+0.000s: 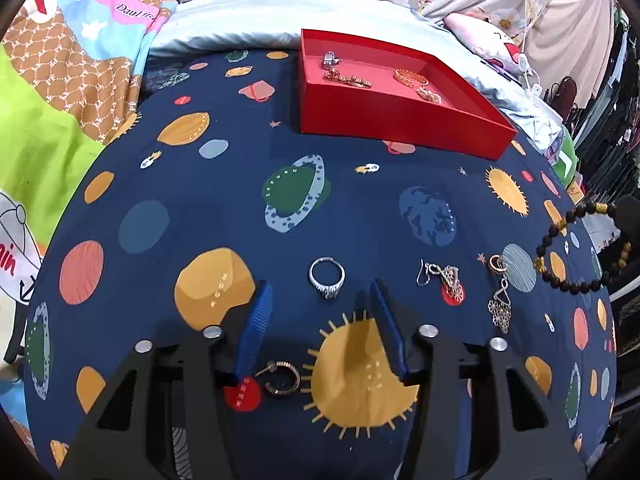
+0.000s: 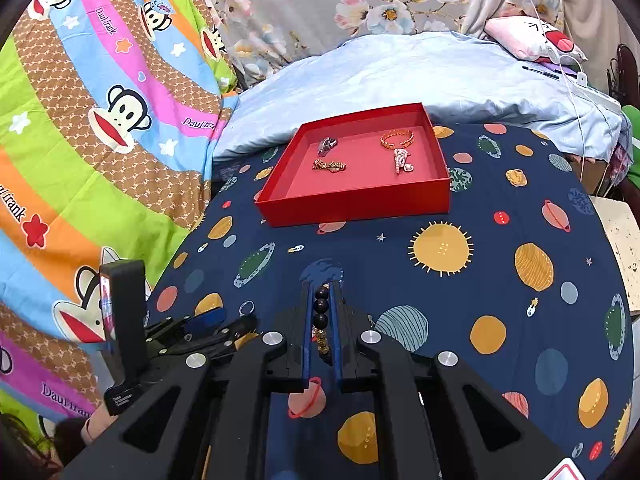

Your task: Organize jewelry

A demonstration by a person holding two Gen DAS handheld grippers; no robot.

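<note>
A bed with a dark blue planet-print sheet serves as the work surface, its far edge meeting a pale blue quilt.

The shallow red cardboard tray sits near the far edge of the sheet and already keeps four small pieces, so it is probably the collecting place. The right gripper has its jaws closed tight on a dark beaded bracelet with gold beads, lifted off the sheet, likely for carrying to the tray. The left gripper is wide open and holds nothing; a silver ring lies just between its tips, a gold hoop earring nearer its base, perhaps the next pick.
</note>
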